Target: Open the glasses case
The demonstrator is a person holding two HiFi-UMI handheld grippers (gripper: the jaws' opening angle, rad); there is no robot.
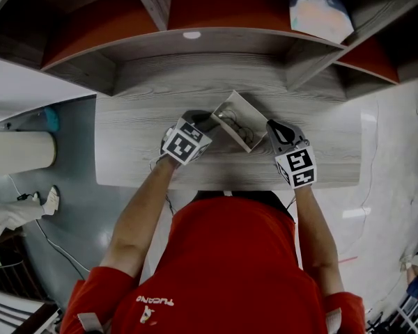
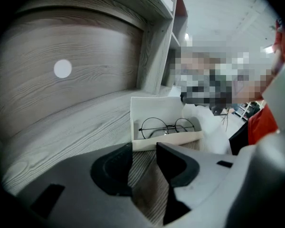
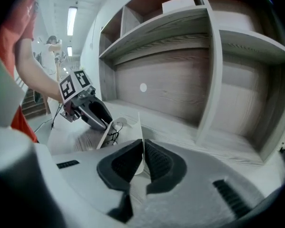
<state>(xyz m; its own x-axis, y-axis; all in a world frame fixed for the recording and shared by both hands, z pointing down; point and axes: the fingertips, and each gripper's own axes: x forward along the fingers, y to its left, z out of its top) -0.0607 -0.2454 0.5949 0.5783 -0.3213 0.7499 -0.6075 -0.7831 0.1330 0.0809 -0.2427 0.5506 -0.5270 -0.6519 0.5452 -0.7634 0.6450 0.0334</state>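
Nearest in the head view: the person's red shirt (image 1: pixel 230 256), with both forearms reaching forward over the desk (image 1: pixel 139 152).

Right gripper (image 3: pixel 143 151): clenched on a thin white flap (image 3: pixel 139 125) of the glasses case (image 1: pixel 235 117). The flap stands edge-on between the pads.

Left gripper (image 2: pixel 145 148): jaws slightly parted, with only desk grain visible between them. The tips sit at the case's near wall and appear to brace it rather than grasp it.

The case rests on the desk between the two grippers, already gaping and somewhat tilted. Round-rimmed glasses (image 2: pixel 166 126) lie inside.

Beyond it stands the grey shelving (image 1: pixel 195 68).

Assessment: opening is well advanced. To finish cleanly, the right pinch should follow the flap's hinge arc without twisting the thin panel. The left tips should press the base down against sliding or tipping, or the glasses may spill.
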